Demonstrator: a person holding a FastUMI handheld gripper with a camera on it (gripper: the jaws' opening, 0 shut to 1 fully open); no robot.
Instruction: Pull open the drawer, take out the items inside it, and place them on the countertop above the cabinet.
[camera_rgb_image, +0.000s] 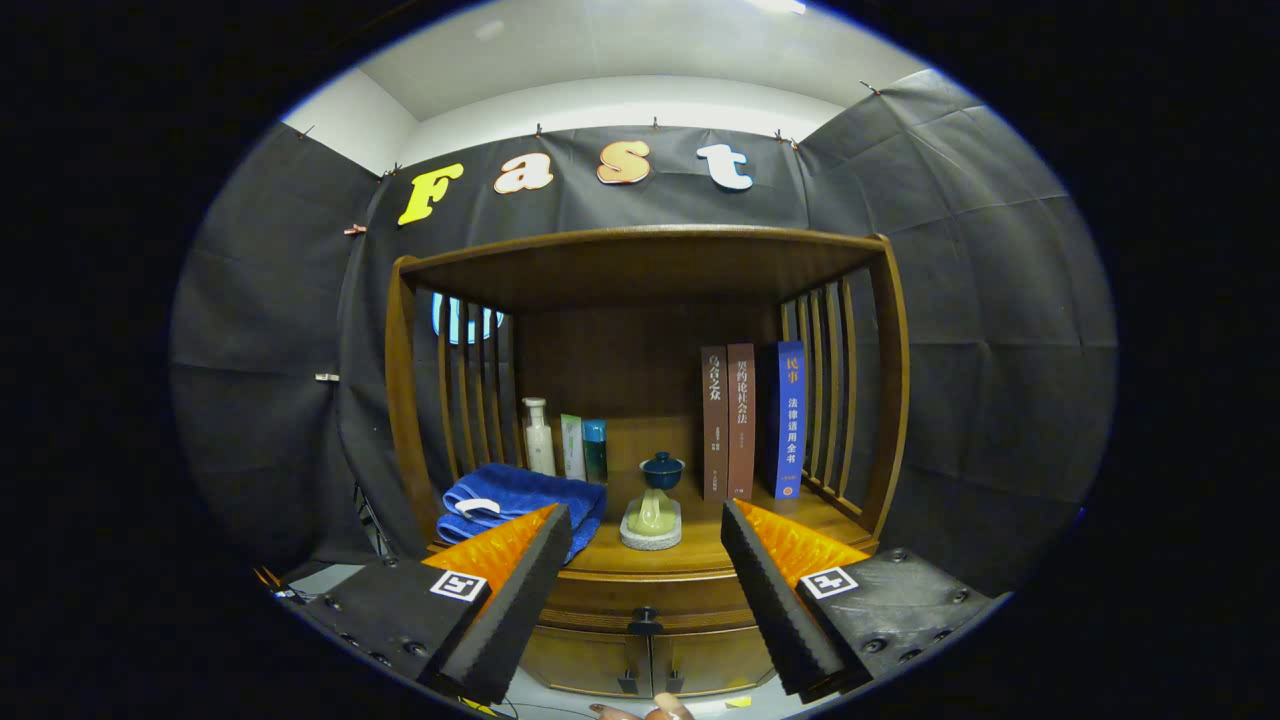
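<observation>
Gripper (645, 560) spread wide, nothing between the fingers, hanging in front of the wooden cabinet (645, 400) and well short of it. Drawer (645, 598) sitting shut right under the countertop (700, 545), dark knob (645, 622) dead centre on its front, showing in the gap between the two fingers. Can't see what's inside the drawer from here. Two little doors (640, 665) below it, also closed.

Up on the countertop: folded blue towel (520, 500) at the left front corner, partly tucked behind the left finger. Behind the towel, along the back left, white pump bottle (539, 437), a pale tube (572, 447) and a teal bottle (595, 450) lined up close together. Small blue lidded cup (661, 470) on a greenish stand (652, 520) near the middle of the front edge. Three books (750, 420) standing upright toward the back right, two brown and one blue, up against the slatted side. Slatted sides left and right, flat wooden top over the shelf.

Fingertips of a person's hand (640, 712) peeking in down low beneath the gripper.
</observation>
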